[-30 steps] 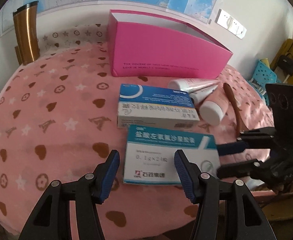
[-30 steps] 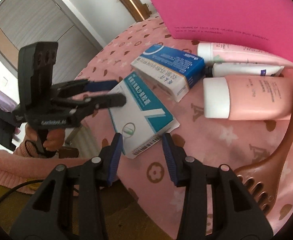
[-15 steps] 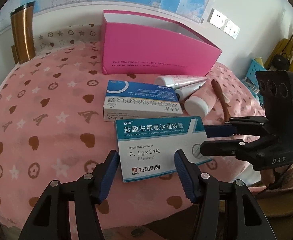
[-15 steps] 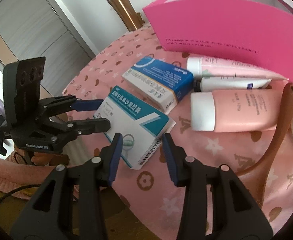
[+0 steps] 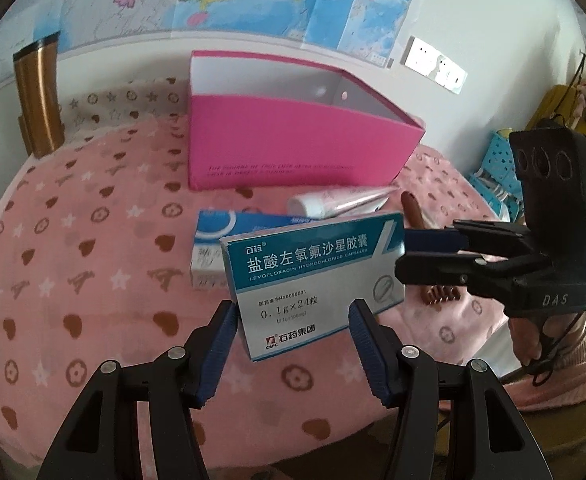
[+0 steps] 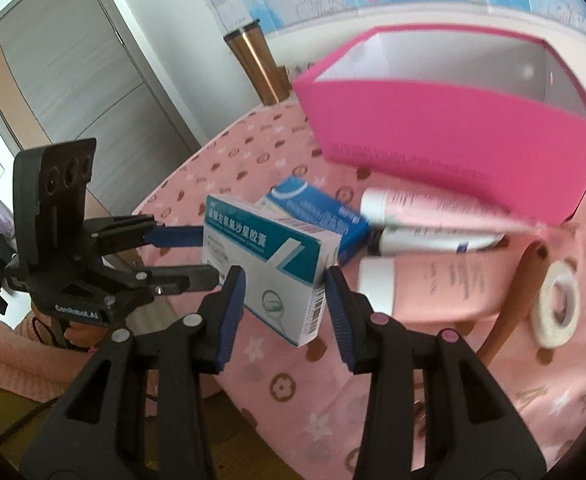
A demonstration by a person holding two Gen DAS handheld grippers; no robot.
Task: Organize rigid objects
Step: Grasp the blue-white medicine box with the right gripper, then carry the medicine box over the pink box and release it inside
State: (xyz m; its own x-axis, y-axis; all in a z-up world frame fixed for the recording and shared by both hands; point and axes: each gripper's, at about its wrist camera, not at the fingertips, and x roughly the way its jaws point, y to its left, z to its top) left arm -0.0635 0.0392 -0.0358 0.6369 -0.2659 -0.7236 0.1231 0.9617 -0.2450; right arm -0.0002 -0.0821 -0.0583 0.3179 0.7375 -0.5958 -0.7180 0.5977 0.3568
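Note:
A teal-and-white medicine box [image 5: 313,276] [image 6: 269,268] is lifted off the pink tablecloth, held between both grippers. My left gripper [image 5: 293,316] grips its near edges; it also shows in the right wrist view [image 6: 209,256] at the box's left end. My right gripper [image 6: 285,292] clamps the box's other end and shows in the left wrist view [image 5: 401,256]. A blue medicine box [image 5: 213,236] [image 6: 317,216] lies behind it. An open pink box [image 5: 293,140] [image 6: 445,136] stands at the back.
Tubes [image 6: 433,216] [image 5: 333,202], a pink bottle [image 6: 433,284], a brown comb [image 5: 417,216] [image 6: 513,300] and a tape roll [image 6: 553,308] lie on the tablecloth [image 5: 93,260]. A gold flask [image 5: 39,100] stands back left. The table edge is near.
The teal-and-white box has been lifted off the table and tilted up between both grippers. Both views have risen, showing the pink box's inside.

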